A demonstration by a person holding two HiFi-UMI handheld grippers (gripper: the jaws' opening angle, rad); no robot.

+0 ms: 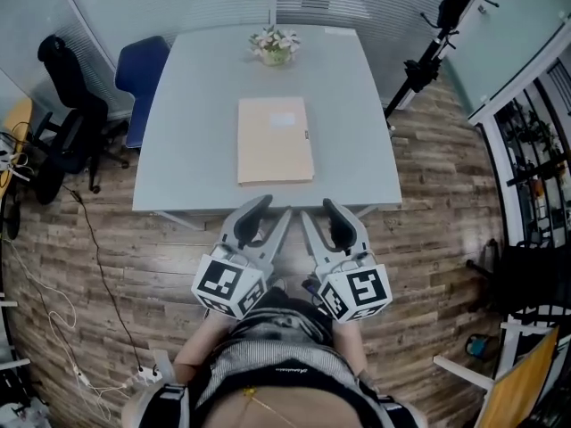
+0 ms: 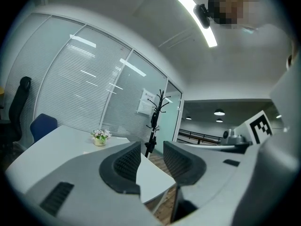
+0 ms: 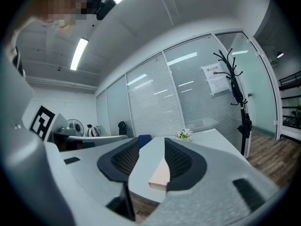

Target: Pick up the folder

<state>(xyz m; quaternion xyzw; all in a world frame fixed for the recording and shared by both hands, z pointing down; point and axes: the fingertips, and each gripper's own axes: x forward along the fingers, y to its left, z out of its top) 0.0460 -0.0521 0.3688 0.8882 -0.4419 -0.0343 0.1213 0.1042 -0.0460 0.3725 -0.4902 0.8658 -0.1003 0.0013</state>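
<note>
A tan folder point(image 1: 275, 140) lies flat on the light grey table point(image 1: 187, 150), near its front edge. Both grippers hang over the wooden floor just short of that edge, apart from the folder and pointing level at it. My left gripper point(image 1: 272, 210) is open, and in the left gripper view only the table's corner point(image 2: 149, 177) shows between its jaws point(image 2: 151, 159). My right gripper point(image 1: 321, 210) is open too. In the right gripper view, the folder's near corner point(image 3: 161, 175) shows in the gap of its jaws point(image 3: 151, 159), well beyond the pads.
A small pot of flowers point(image 1: 275, 45) stands at the table's far edge. A blue chair point(image 1: 141, 74) and a black office chair point(image 1: 62, 105) stand to the left. A black coat stand point(image 1: 437, 34) is at the back right. Cables trail across the floor point(image 1: 98, 275) at left.
</note>
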